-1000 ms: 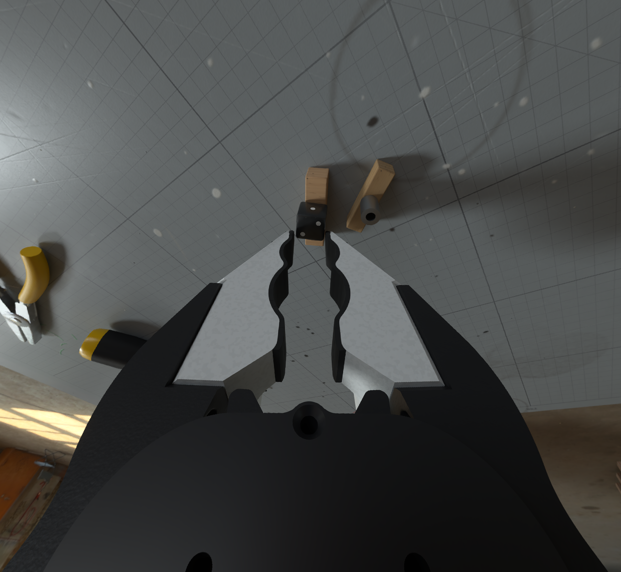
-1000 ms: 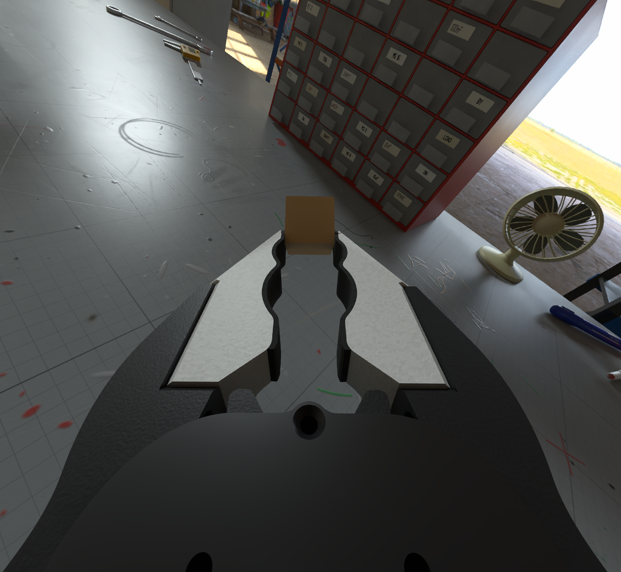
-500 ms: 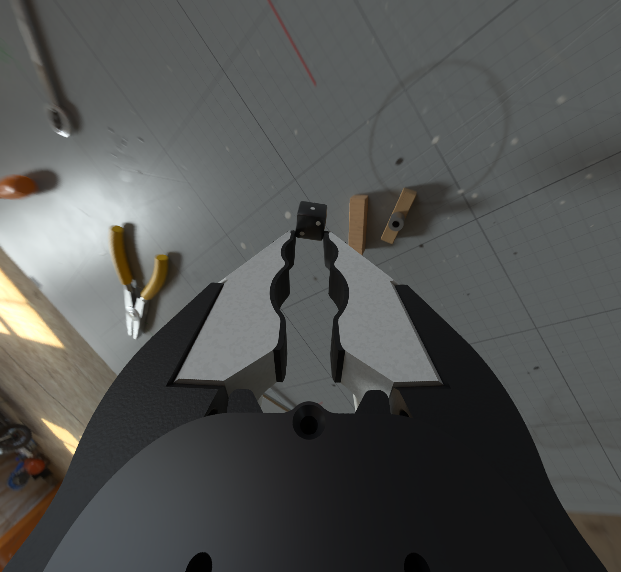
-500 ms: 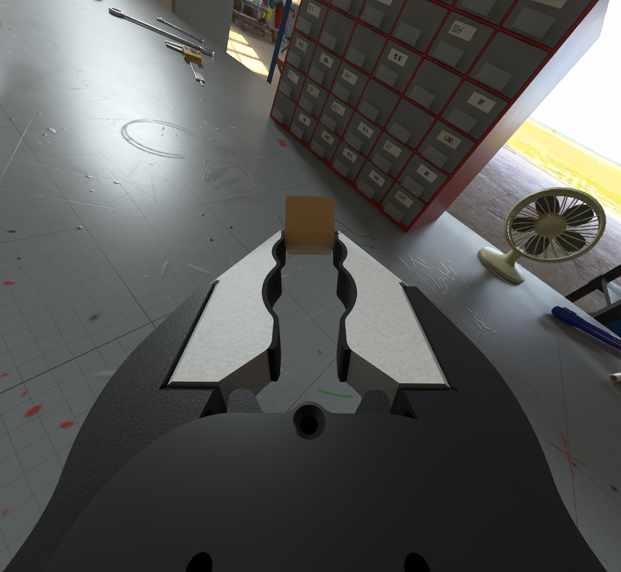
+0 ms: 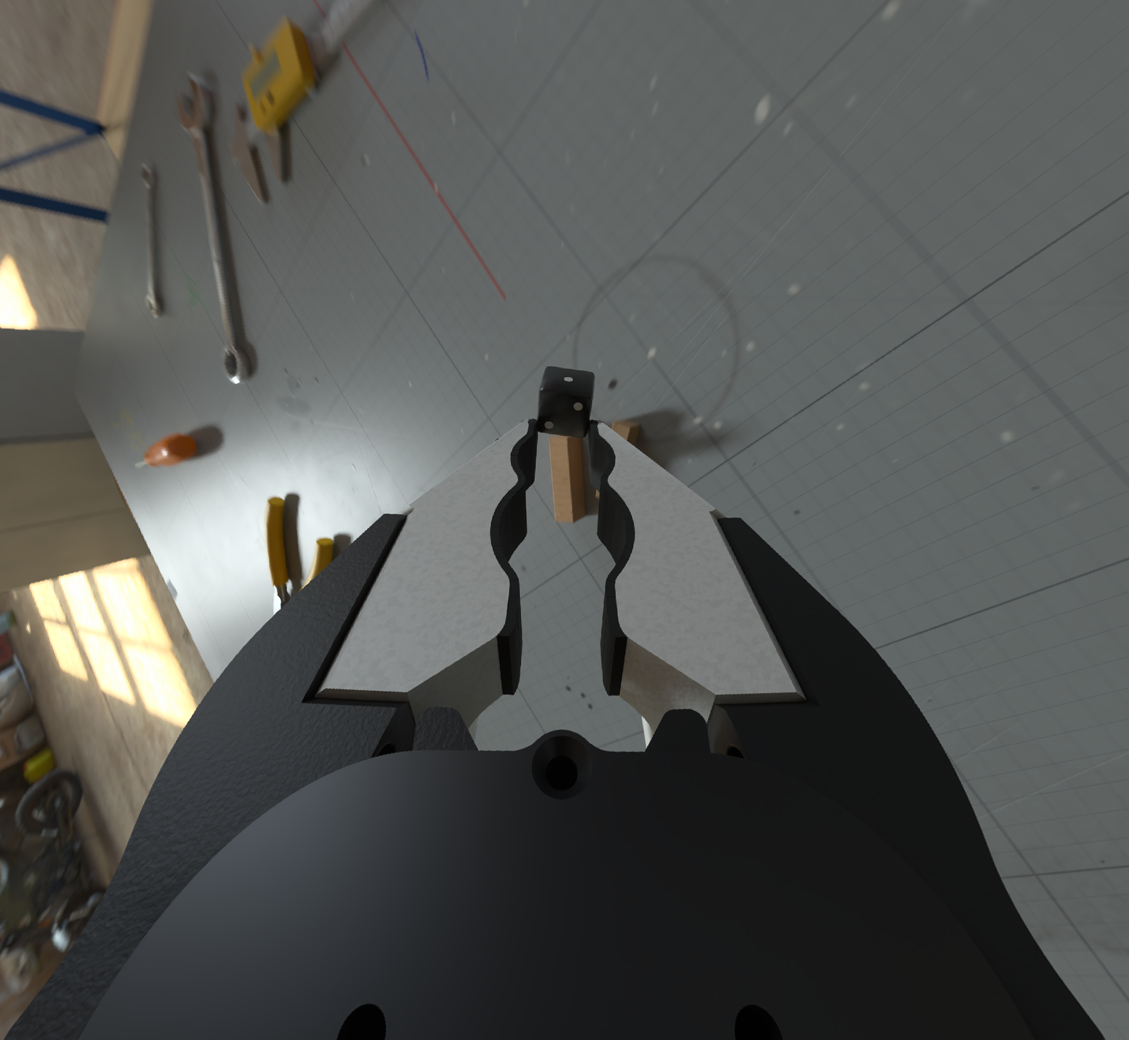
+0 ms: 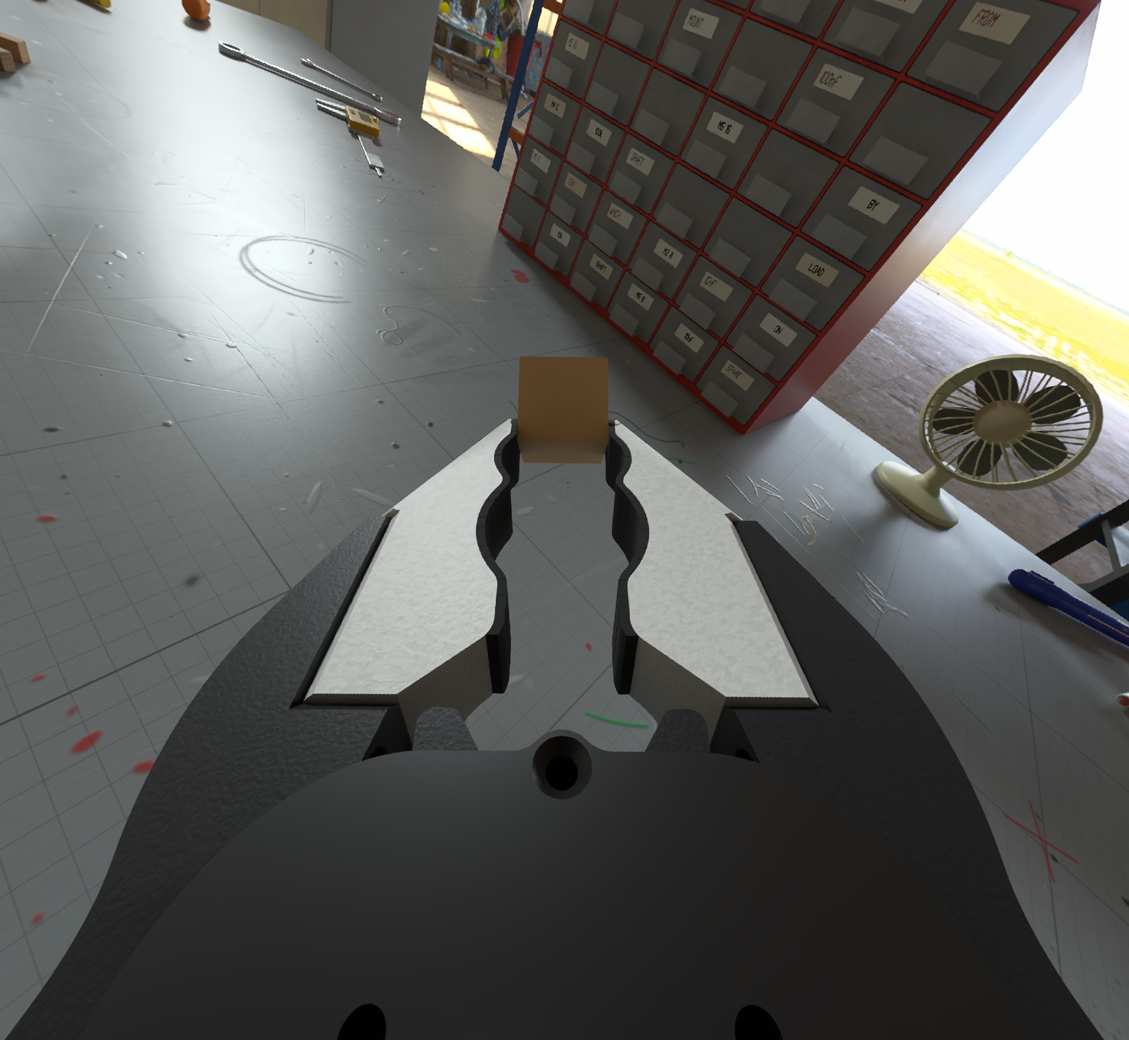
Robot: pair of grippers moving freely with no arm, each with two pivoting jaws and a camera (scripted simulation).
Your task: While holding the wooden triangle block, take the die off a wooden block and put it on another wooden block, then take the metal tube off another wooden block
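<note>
In the left wrist view my left gripper (image 5: pixel 563 429) is shut on a black die (image 5: pixel 566 401) with white pips, held high above the grey mat. Below, between the jaws, lies a wooden block (image 5: pixel 567 479). A second wooden block (image 5: pixel 626 431) peeks out past the right fingertip; the metal tube is hidden there. In the right wrist view my right gripper (image 6: pixel 562 430) is shut on the wooden triangle block (image 6: pixel 562 407), held above the mat. Two wooden blocks (image 6: pixel 12 53) show at the far left edge of that view.
Left wrist view: two wrenches (image 5: pixel 217 229), a yellow caliper (image 5: pixel 278 75), an orange object (image 5: pixel 170 449) and yellow-handled pliers (image 5: pixel 287 546) lie at the left, near the table edge. Right wrist view: a red drawer cabinet (image 6: pixel 763 168), a cream fan (image 6: pixel 1002 430), a blue pen (image 6: pixel 1069 604).
My left gripper has kept rising and turning with the die; the wooden blocks have slid from beside the fingertips to beneath them. My right gripper has barely moved with the triangle block.
</note>
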